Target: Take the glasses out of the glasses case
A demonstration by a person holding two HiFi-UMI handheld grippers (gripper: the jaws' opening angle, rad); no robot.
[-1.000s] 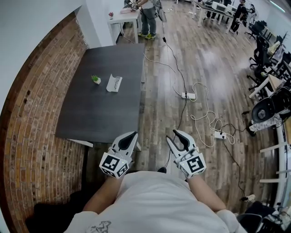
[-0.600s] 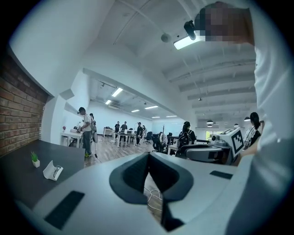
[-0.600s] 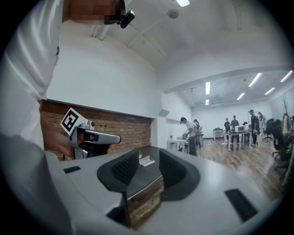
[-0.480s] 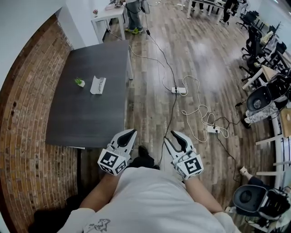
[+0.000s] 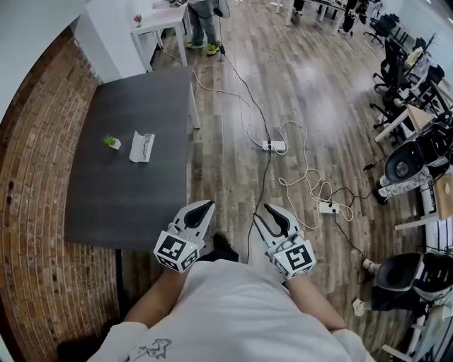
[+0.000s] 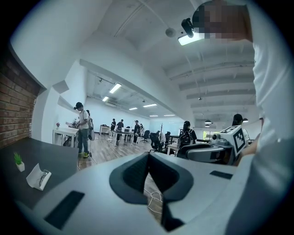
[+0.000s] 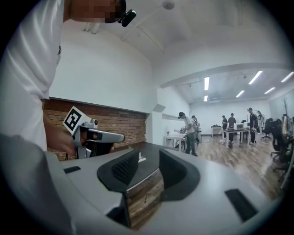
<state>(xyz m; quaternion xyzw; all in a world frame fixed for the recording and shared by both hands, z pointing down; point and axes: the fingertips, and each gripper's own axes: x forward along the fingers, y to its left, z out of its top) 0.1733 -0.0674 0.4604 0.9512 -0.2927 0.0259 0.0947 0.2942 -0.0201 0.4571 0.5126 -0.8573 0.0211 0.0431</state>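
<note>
Far across the table (image 5: 99, 205) the glasses case (image 5: 141, 147) lies open with glasses (image 5: 146, 144) seemingly inside; left gripper (image 5: 205, 206) clenched empty, right gripper (image 5: 262, 212) parted empty, so step 1, approach, next a long reach.

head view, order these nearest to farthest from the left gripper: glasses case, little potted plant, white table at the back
1. glasses case: on the dark table, ahead and left of the left gripper.
2. potted plant: just past the case, toward the brick wall.
3. white table: far back, beyond the dark table's far end.
</note>
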